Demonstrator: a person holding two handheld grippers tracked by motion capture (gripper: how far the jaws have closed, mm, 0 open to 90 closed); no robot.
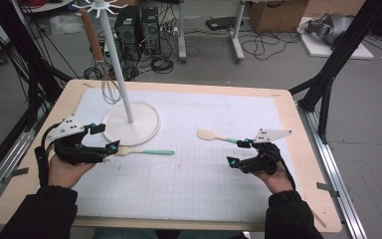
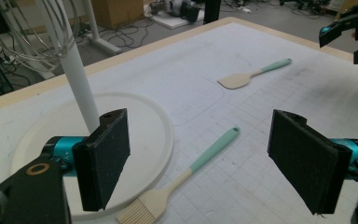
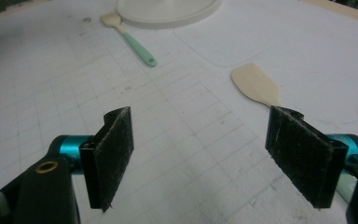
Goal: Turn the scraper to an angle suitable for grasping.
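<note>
Left gripper (image 2: 200,158): jaws spread wide, holding nothing.
Pastry brush (image 2: 186,179): lies flat on the gridded mat between the left gripper's fingers, nearer the left-hand pad (image 2: 103,158); its cream bristles point back toward the gripper, its teal handle runs away ahead; no finger touches it.
Stand base (image 2: 161,135): white round plate just beyond the left-hand pad, the brush's bristles beside its rim.
Right gripper (image 3: 209,156): jaws wide apart, empty.
Spatula (image 3: 256,86): cream blade ahead of the right-hand pad (image 3: 300,154), its handle passing behind that pad; contact cannot be told.
Whisk (image 1: 110,89): hangs by the stand's pole, well beyond both grippers.
</note>
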